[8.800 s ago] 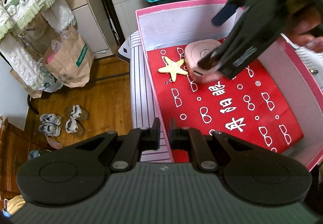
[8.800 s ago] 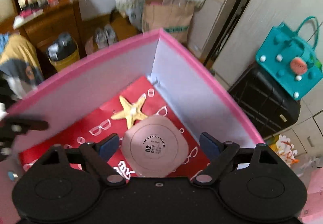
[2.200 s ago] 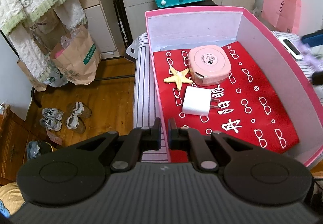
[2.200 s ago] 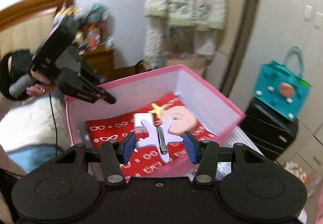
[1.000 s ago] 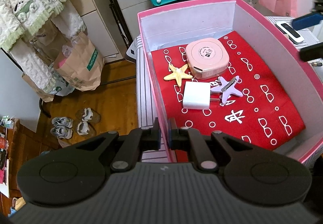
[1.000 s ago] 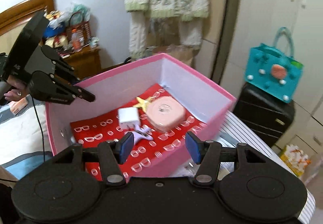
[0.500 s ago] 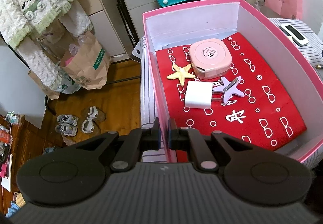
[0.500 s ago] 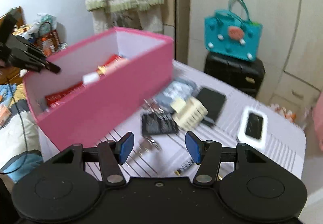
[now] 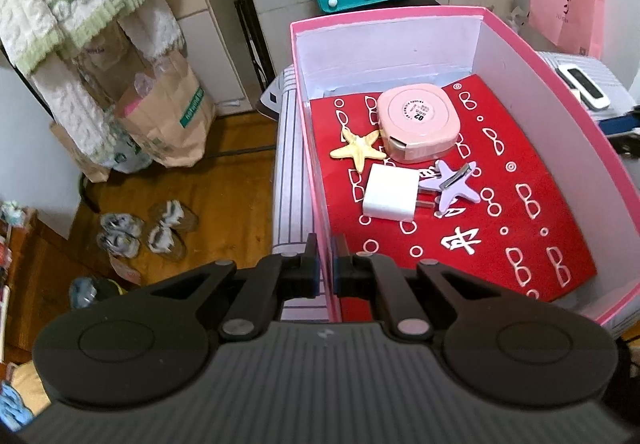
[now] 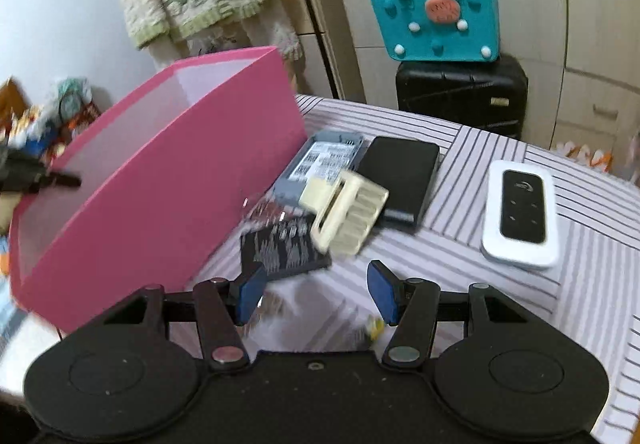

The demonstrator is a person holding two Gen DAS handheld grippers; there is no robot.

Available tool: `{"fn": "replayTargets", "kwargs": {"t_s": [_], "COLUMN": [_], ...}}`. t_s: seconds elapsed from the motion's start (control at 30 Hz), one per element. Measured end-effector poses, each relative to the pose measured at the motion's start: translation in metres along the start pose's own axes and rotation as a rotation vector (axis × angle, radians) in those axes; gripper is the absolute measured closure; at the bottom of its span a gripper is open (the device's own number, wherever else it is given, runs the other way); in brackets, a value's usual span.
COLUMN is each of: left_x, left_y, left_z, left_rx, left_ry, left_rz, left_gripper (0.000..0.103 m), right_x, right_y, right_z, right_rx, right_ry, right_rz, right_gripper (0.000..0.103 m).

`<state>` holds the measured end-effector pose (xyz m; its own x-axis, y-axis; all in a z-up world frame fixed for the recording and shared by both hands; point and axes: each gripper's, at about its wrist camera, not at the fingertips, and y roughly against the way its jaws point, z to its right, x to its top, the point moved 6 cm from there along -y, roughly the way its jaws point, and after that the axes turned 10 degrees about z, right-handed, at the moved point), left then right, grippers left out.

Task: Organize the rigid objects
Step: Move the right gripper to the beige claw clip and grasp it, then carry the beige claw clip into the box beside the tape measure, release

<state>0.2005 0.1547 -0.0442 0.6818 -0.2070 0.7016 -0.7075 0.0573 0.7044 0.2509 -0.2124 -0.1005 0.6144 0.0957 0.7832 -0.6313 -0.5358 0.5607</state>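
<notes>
My left gripper [image 9: 325, 268] is shut on the near left wall of the pink box [image 9: 308, 147]. On the box's red liner lie a pink rounded case [image 9: 418, 120], a yellow starfish [image 9: 360, 145], a white charger plug [image 9: 390, 192] and a lilac star hair clip [image 9: 454, 185]. My right gripper [image 10: 316, 292] stands open and empty above the striped surface [image 10: 460, 284], right of the pink box [image 10: 168, 179]. Ahead of it lie a cream hair claw [image 10: 346, 217], a black patterned card [image 10: 284, 252], a grey pack [image 10: 320, 163], a black case [image 10: 402, 179] and a white device [image 10: 520, 213].
A teal bag [image 10: 436, 23] sits on a black suitcase [image 10: 460, 95] at the back. Knitted clothes [image 9: 72, 7], a paper bag [image 9: 168, 115] and shoes [image 9: 144, 234] are on the left over wooden floor. A pink bag [image 9: 568, 13] hangs at the back right.
My right gripper has swung out of the box and down over the striped surface with the loose objects. The lilac star clip now lies in the box. My left gripper keeps hold of the wall.
</notes>
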Motion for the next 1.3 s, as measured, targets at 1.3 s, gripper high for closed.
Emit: {"fn": "replayTargets", "kwargs": {"t_s": [1.3], "left_x": [0.014], "left_y": [-0.015], "left_z": [-0.002], "left_rx": [-0.019], "left_ry": [-0.014], "left_rz": [-0.142], "left_gripper": [0.099], "right_x": [0.115], "right_y": [0.021], "right_z": [-0.105], "right_rx": [0.177], "right_ry": [0.186], "right_rz": [0.055], "right_gripper": [0.067]}}
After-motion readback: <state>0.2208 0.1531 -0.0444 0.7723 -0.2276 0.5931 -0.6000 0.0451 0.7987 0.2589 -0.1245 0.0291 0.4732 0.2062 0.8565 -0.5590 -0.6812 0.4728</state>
